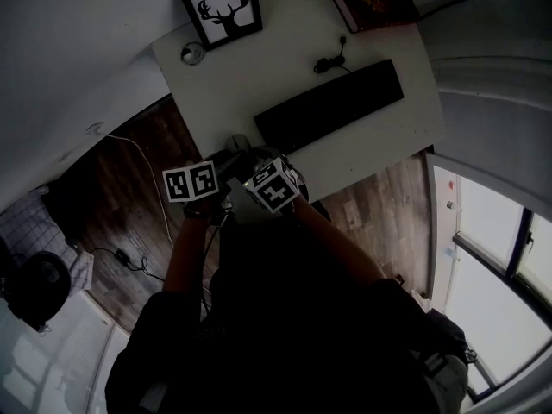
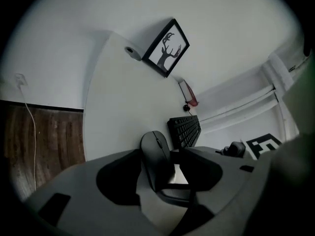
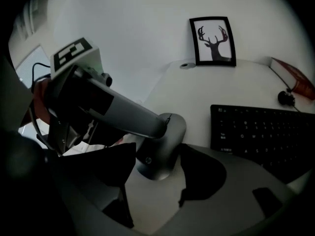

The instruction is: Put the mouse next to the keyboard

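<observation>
A dark grey mouse [image 1: 237, 145] lies at the near edge of the white table [image 1: 259, 59], left of the black keyboard [image 1: 328, 106] and apart from it. My left gripper [image 1: 216, 172] and right gripper [image 1: 259, 175] are side by side just in front of the mouse. In the left gripper view the mouse [image 2: 155, 154] stands in the gap of the open left gripper [image 2: 170, 156], keyboard [image 2: 186, 130] beyond. In the right gripper view the mouse [image 3: 165, 146] sits between the open right gripper [image 3: 157, 156], and one left gripper finger [image 3: 123, 114] reaches the mouse's left side.
A framed deer picture [image 1: 222, 9] leans at the table's back, with a small round object [image 1: 191, 53] beside it. A red book [image 1: 371, 3] lies at the far right corner, a small black object with a cord [image 1: 328, 63] behind the keyboard. Wooden floor lies left.
</observation>
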Motion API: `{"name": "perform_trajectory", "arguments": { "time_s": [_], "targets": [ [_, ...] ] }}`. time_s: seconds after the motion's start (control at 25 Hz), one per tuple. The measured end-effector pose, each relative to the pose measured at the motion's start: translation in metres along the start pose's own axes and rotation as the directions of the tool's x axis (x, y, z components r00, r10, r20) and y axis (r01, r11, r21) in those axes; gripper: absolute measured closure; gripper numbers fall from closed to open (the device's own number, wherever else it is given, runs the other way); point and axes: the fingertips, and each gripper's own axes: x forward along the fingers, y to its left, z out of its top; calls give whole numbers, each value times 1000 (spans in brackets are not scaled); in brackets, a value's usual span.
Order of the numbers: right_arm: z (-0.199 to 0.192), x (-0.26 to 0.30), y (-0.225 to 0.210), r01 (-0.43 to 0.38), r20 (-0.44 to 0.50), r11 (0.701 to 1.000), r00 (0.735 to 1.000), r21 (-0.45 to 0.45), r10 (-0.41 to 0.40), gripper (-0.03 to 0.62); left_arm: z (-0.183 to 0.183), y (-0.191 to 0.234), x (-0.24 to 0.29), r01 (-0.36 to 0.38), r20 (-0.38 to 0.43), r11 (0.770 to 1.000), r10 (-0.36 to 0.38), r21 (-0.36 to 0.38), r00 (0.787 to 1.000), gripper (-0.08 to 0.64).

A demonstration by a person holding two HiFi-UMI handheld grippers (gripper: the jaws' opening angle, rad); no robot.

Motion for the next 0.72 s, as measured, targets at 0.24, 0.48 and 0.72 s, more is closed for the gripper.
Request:
{"name": "perform_trajectory", "arguments": {
  "time_s": [0.24,0.48,0.72],
  "targets": [
    [0,4,-3,5,-29,998,1000,55,-3,296,2,0,5,-23,-16,1000,23,-9,1000,322],
    [10,-4,-9,85,-6,993,996,-85,-86,344,5,3,-3,6,51,999,-3,-49,999,411],
    [12,-18,-15,185,35,974,983,-132,-182,378,1,-11,-3,48,42,999,-48,-11,998,413]
  ]
}}
